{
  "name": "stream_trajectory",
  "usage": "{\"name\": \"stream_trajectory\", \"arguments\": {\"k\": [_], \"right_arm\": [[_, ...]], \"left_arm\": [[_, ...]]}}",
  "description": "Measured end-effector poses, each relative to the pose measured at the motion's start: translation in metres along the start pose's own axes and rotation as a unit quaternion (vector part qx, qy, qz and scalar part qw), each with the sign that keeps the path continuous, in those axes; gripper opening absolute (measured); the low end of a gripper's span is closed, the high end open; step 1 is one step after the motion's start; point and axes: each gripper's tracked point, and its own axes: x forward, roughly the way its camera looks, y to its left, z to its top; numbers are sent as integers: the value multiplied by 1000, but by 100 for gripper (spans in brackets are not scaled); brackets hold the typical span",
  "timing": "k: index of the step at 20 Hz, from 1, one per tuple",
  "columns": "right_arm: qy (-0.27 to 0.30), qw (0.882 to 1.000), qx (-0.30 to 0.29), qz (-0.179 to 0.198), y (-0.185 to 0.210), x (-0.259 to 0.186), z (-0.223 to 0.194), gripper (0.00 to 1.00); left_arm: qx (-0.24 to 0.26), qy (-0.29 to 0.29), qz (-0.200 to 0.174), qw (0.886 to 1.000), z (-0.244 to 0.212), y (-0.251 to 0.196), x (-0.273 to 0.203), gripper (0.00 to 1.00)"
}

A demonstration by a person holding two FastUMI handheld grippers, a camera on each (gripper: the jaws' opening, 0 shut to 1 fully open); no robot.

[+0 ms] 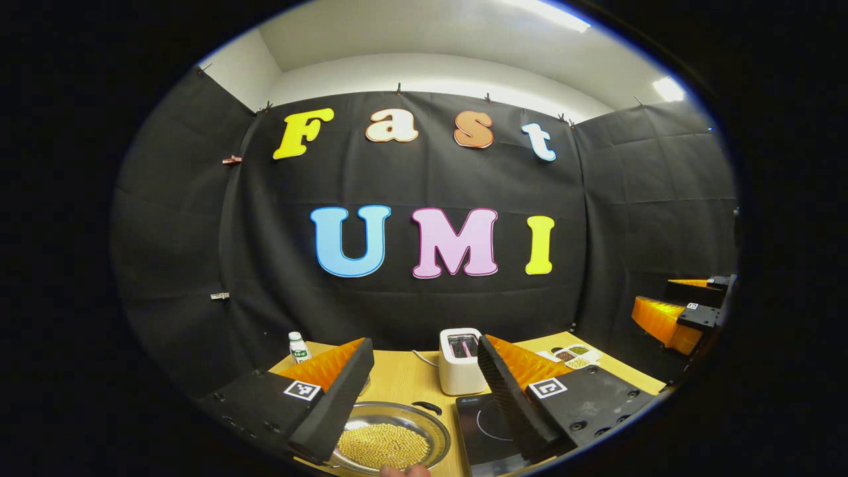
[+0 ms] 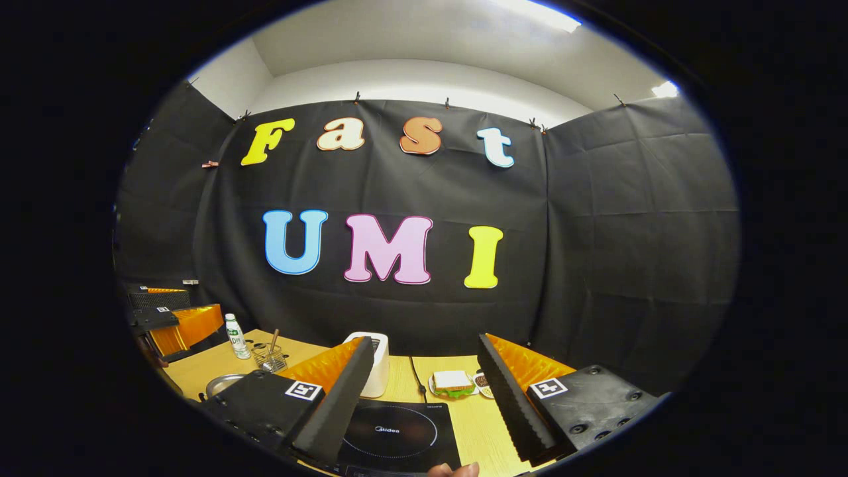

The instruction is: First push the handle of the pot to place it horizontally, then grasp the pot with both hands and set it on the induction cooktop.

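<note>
- In the left gripper view, the left claw hangs above the desk with its fingers spread wide, nothing between them.
- The pot sits on the desk at about 6 o'clock, right under the gap between the fingers; it is shallow, metal, and holds yellow beans.
- Its dark handle sticks out from the rim at about 1 o'clock, toward the toaster.
- The cooktop lies just beside the pot at 3 o'clock, a strip of bare desk between them; the right finger covers part of it.
- A bottle stands at the desk's far left edge; small dishes sit at the far right.
- The other gripper shows at 3 o'clock, well apart.
- In the right gripper view, the right claw is also wide open and empty, above the cooktop at 6 o'clock.
- The pot's rim peeks out at 9 o'clock, left of the left finger.
- A sandwich plate lies beyond the cooktop's far right corner, with open desk along the cooktop's right edge.
</note>
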Motion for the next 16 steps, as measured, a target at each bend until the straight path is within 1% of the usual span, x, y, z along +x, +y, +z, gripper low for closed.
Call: {"name": "stream_trajectory", "arguments": {"k": [2, 3, 6, 8, 9, 10, 11, 12, 14, 16], "right_arm": [[-1, 1000, -2, 4, 3, -3, 1, 96], [-1, 1000, -3, 5, 4, -4, 1, 98], [-5, 1000, -7, 9, 5, -5, 2, 98], [-3, 1000, -22, 13, 5, -6, -3, 98], [-3, 999, -29, 15, 5, -5, -4, 98], [-2, 999, -32, 16, 5, -5, -5, 98], [-1, 999, -31, 16, 5, -4, -6, 98], [-1, 999, -28, 19, 6, -4, -6, 98], [1, 999, -29, 19, 6, -2, -9, 98], [6, 999, -33, 21, 7, -1, -14, 98]], "left_arm": [[-3, 5, 1, 1000, -3, 2, -2, 98], [-8, 10, 4, 1000, -8, 4, -2, 98], [-32, 19, 6, 999, -14, 8, -7, 98], [-43, 28, 8, 999, -21, 17, -12, 54], [-45, 36, -5, 998, -27, 16, -14, 32], [-50, 51, -31, 997, -35, 12, -15, 10], [-60, 73, -53, 994, -48, 8, -18, 12], [-66, 96, -57, 991, -61, 14, -18, 5], [-66, 145, -55, 986, -86, 33, -25, 5], [-55, 194, -61, 978, -116, 43, -33, 5]]}}
